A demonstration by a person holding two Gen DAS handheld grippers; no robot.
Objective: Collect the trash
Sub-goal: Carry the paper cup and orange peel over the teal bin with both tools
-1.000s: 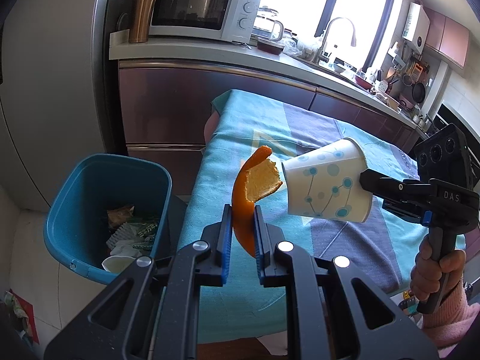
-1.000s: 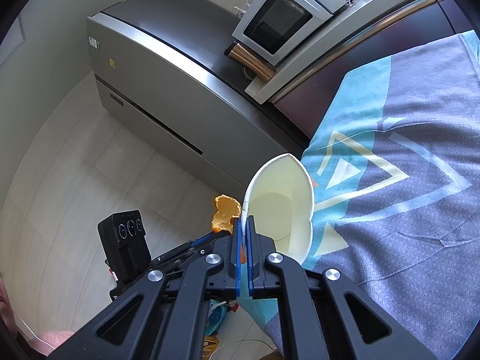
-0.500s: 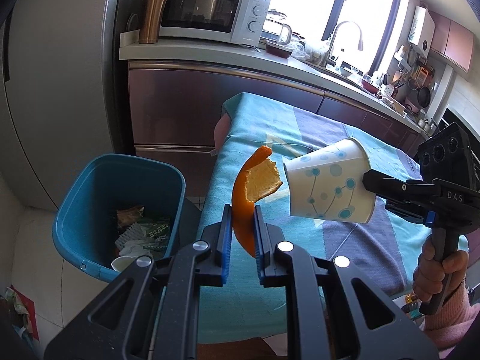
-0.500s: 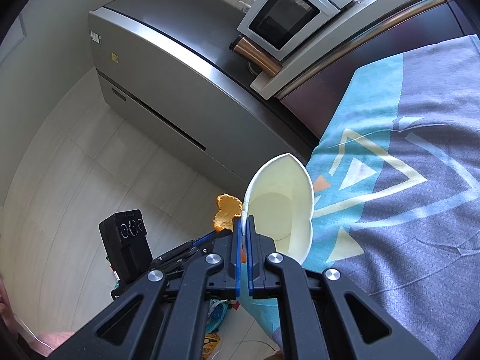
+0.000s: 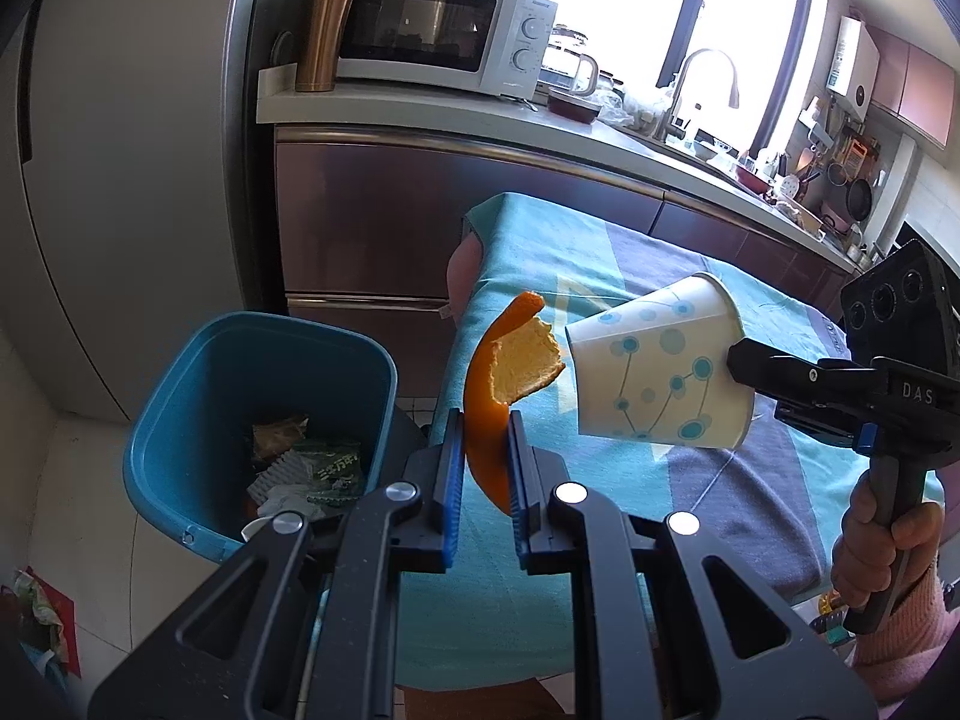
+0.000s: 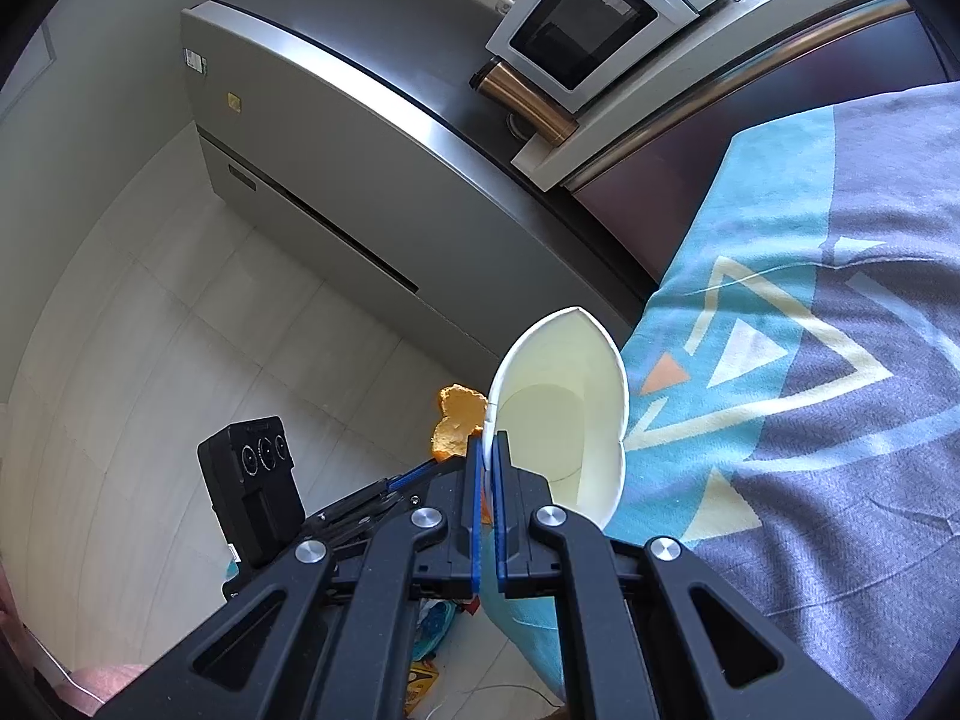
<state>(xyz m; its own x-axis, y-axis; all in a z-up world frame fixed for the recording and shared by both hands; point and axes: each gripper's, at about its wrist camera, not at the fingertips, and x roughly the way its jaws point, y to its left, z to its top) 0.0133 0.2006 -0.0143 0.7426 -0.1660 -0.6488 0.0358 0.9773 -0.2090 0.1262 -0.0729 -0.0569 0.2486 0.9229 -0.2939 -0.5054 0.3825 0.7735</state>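
orange peel (image 5: 489, 414) stands clamped between the blue pads of the left tool (image 5: 486, 462), its torn upper end curling up and forward of the tips, while the right tool (image 6: 491, 480) is clenched tight on the rim of a paper cup (image 5: 660, 372), which hangs tipped on its side with its base just beside the peel's ragged edge; whether they touch i cannot tell. both pieces of trash are lifted off the surface (image 5: 606, 276) and held in the air, so the step in hand looks like the carry toward the bin, with nothing dropped yet. the blue bin (image 5: 180, 426) sits on the floor below and to the left of the left tool, already holding wrappers and scraps, and the peel hangs to the right of its rim rather than above its opening. the next move probably calls for swinging the left tool leftward over the opening before letting go, then bringing the cup across the same way, keeping the two tools from bumping as they cross. beyond the tools the surface is draped in a teal and grey patterned cloth (image 6: 810, 360). farther out runs a kitchen counter (image 5: 420, 114) with a microwave (image 5: 432, 36) and a copper tumbler (image 5: 324, 36), a grey fridge (image 6: 336, 138) to the left, bright windows behind, and pale floor tiles (image 6: 150, 324).
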